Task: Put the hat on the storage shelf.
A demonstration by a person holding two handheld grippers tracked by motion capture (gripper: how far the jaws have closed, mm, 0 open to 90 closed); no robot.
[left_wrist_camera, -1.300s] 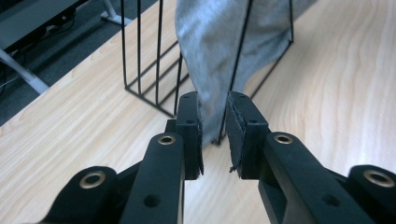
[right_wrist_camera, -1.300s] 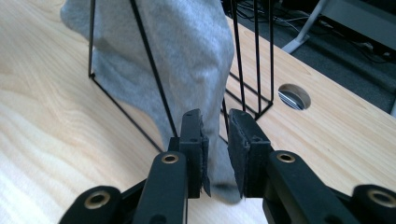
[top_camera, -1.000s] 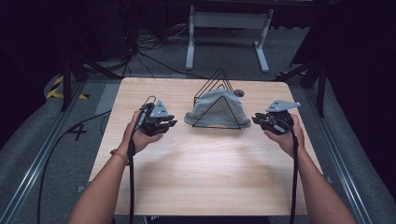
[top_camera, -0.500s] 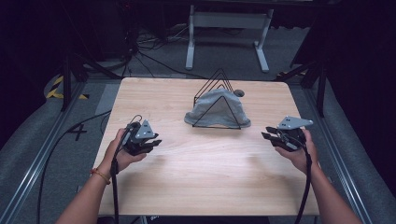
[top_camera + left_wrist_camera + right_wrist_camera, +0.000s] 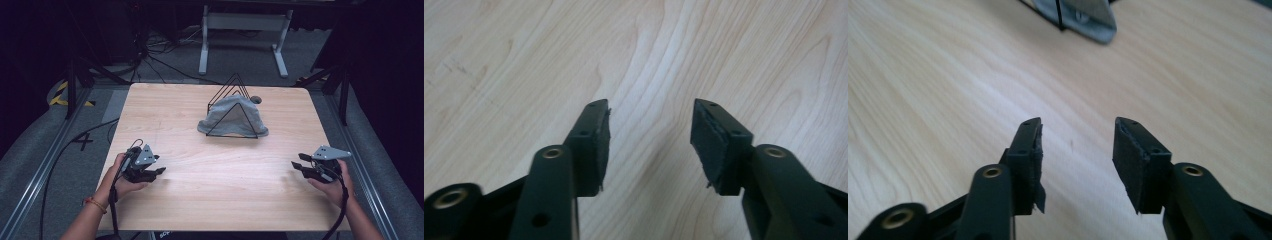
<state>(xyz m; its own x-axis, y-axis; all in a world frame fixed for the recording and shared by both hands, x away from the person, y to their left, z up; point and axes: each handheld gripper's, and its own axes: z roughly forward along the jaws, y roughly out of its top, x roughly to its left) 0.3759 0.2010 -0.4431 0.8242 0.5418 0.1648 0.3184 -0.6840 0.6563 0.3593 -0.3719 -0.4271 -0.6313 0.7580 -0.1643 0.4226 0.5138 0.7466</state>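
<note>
Where the high view looks down on the wooden table (image 5: pixel 220 195), a black wire rack (image 5: pixel 231 102) of triangular frames stands toward the far middle of the top, with a grey cloth (image 5: pixel 234 117) draped through and over it, the cloth's edges spreading onto the wood on both sides. A small dark-grey object (image 5: pixel 255 99) lies just behind the rack at its right; what it is cannot be told. The left gripper (image 5: pixel 156 171) sits low near the table's near-left edge, held in the person's left hand (image 5: pixel 122 180), and points toward the middle of the table. The right gripper (image 5: pixel 296 166) is near the near-right edge in the right hand (image 5: pixel 332 185), pointing leftward. Both are well apart from the rack and cloth. Cables run over the grey floor (image 5: pixel 45 165) to the left.

In the left gripper view, the left gripper (image 5: pixel 651 135) has its jaws spread wide with nothing between them, bare wood grain beneath.

In the right gripper view, the right gripper (image 5: pixel 1077 150) is likewise gaping and empty. Far ahead, at the top edge, a corner of the grey cloth (image 5: pixel 1093 22) rests on the table with a black wire of the rack (image 5: pixel 1060 15) crossing it.
</note>
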